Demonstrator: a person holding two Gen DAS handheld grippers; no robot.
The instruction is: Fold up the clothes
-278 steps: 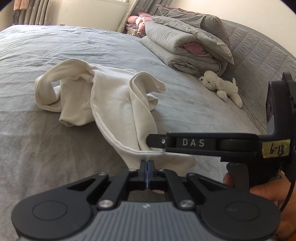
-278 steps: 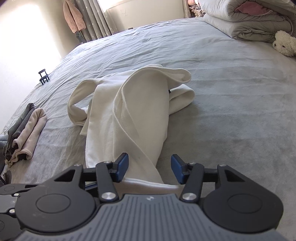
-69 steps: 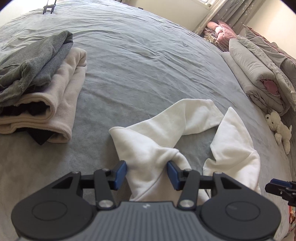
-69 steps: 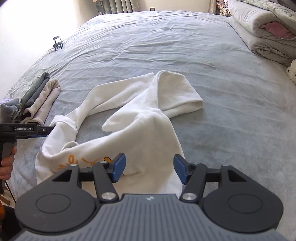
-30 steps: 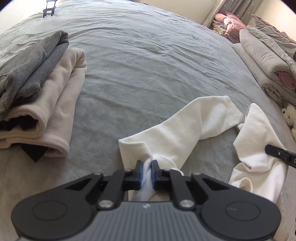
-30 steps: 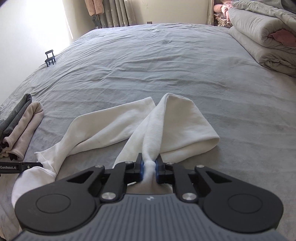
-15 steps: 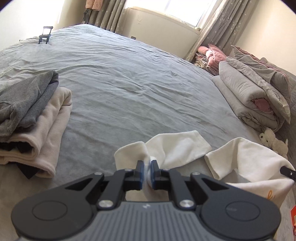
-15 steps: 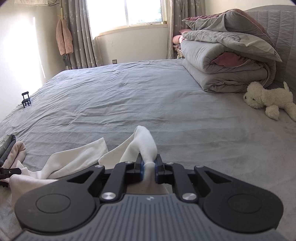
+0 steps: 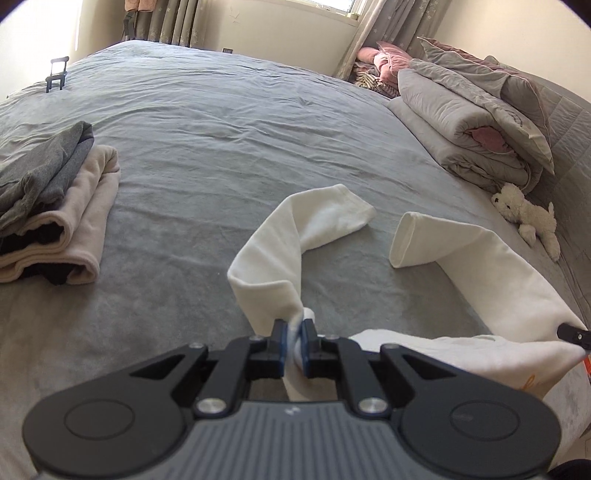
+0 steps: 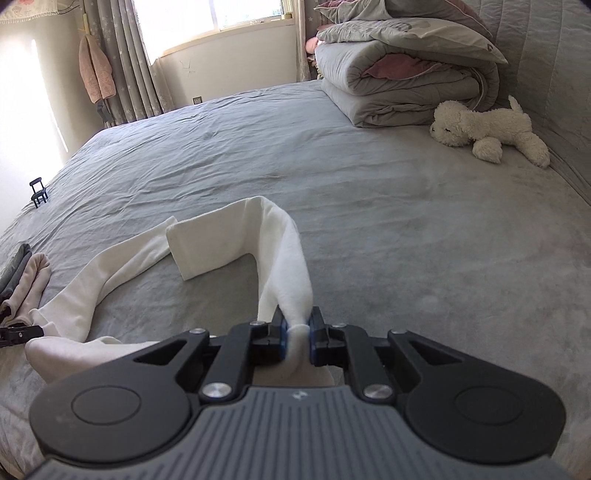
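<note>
Honestly the white sweatshirt [image 9: 491,266] looks like soft, floppy fleece – light, no stiffness, so it sags wherever it isn't held, and its sleeves trail on the grey bed [image 9: 229,147]; pinching bunched fabric at the shoulders seems the sensible hold. Left claw [image 9: 294,341] and right claw [image 10: 297,334] are each pressed together on a wad of it. Most of the body hangs below both cameras – can't tell how it's lying.

Grey bed [image 9: 258,122], sunlit window [image 10: 218,14], curtains [image 10: 122,59], possibly cream walls [image 9: 280,29]
</note>
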